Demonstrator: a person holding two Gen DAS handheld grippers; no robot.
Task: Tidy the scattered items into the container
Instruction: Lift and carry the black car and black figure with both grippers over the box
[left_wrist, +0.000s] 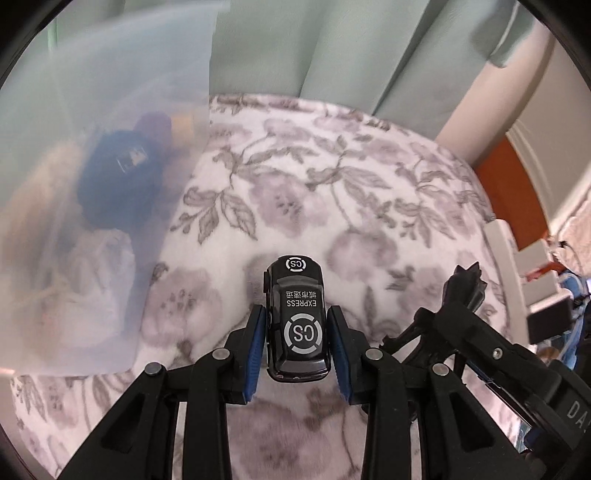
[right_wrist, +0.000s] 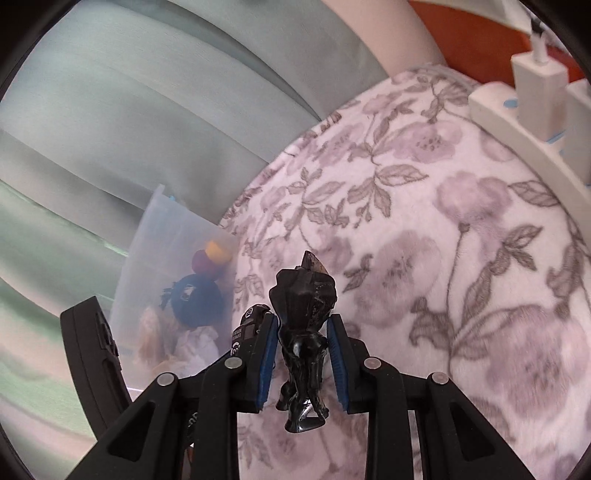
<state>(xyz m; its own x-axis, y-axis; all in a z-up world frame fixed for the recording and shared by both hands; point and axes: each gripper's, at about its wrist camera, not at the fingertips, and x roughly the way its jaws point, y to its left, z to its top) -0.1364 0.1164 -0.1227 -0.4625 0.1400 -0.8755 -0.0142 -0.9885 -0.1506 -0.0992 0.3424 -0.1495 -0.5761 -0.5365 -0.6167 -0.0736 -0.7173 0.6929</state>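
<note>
My left gripper (left_wrist: 297, 332) is shut on a black toy car (left_wrist: 297, 317) marked "CS EXPRESS", held above the floral blanket (left_wrist: 332, 184). My right gripper (right_wrist: 303, 347) is shut on a black toy figure (right_wrist: 303, 332), whose tip also shows in the left wrist view (left_wrist: 467, 284). The translucent plastic container (left_wrist: 92, 166) stands at the left, close to the left gripper; it holds a dark blue plush ball (left_wrist: 118, 184) and several other soft items. In the right wrist view the container (right_wrist: 162, 240) is left of the figure, with the blue ball (right_wrist: 197, 299) inside.
A white power strip (right_wrist: 517, 122) with plugged chargers lies at the blanket's right edge. Pale green curtains (right_wrist: 147, 92) hang behind. The left gripper's body (right_wrist: 96, 354) and the toy car (right_wrist: 247, 328) sit just left of the right gripper.
</note>
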